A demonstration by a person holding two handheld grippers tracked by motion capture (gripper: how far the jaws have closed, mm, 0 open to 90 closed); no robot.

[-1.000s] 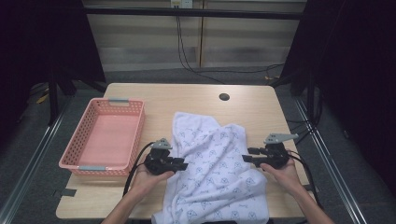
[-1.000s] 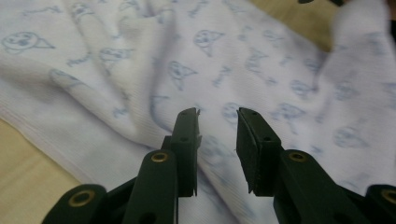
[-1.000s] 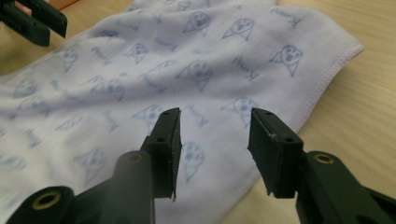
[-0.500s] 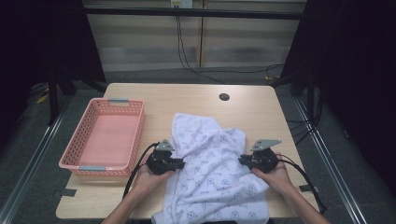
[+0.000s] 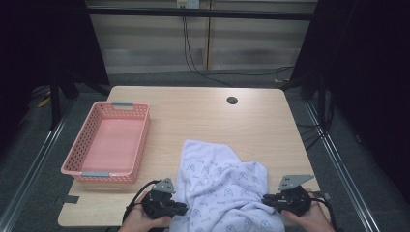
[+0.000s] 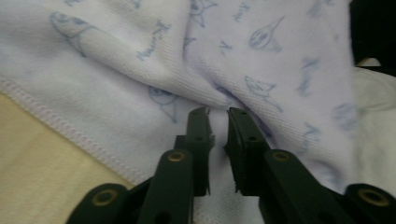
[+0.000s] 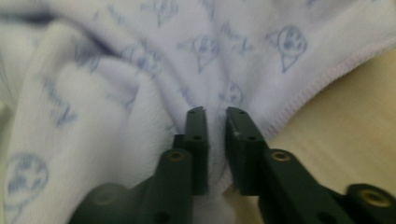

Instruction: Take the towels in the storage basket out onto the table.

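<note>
White printed towel (image 5: 223, 191) bunched at near edge of table (image 5: 203, 116), right of pink basket (image 5: 109, 142); left gripper (image 5: 180, 209) and right gripper (image 5: 267, 199) each have fingers clamped on a towel fold, having just eased slightly apart.

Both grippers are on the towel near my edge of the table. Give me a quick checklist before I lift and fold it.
1. Left gripper pinching towel: ok, cloth bunched between jaws that just eased open a little.
2. Right gripper pinching towel: ok, same.
3. Towel flat: not ok, rumpled, far corner folded.
4. Bare table beyond towel for folding: ok.
5. Pink basket apart from towel: ok.
6. Towel's near edge on table: cannot tell.
</note>
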